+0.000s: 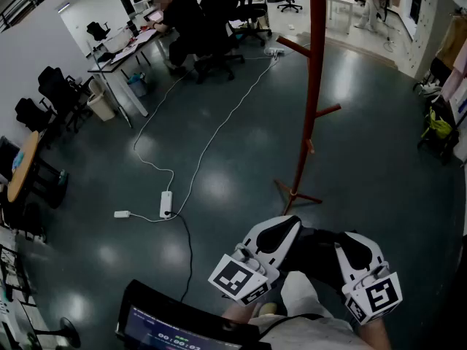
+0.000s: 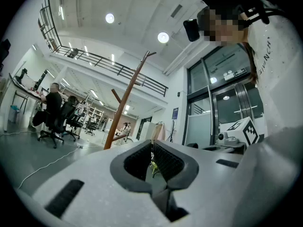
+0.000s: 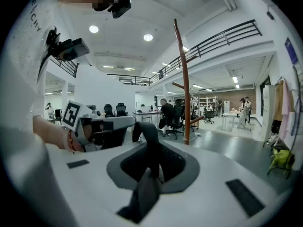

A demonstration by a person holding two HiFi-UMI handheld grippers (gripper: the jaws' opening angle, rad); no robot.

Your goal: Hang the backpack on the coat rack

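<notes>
The red-brown coat rack (image 1: 314, 86) stands on the dark floor ahead of me, with short pegs pointing out from its pole. It also shows as a leaning pole in the left gripper view (image 2: 129, 100) and upright in the right gripper view (image 3: 184, 93). The black backpack (image 1: 317, 257) hangs low between my two grippers, close to my body. My left gripper (image 1: 286, 230) (image 2: 152, 156) is shut, with a dark strip of strap (image 2: 163, 200) pinched in it. My right gripper (image 1: 352, 243) (image 3: 150, 151) is shut on a black backpack strap (image 3: 144, 132) that loops up over its jaws.
A white power strip (image 1: 166, 203) and long cables lie on the floor to the left. People sit at desks (image 1: 124, 53) at the back left among office chairs. A yellow-green bag (image 1: 438, 125) sits at the right wall. A screen (image 1: 171, 330) is below me.
</notes>
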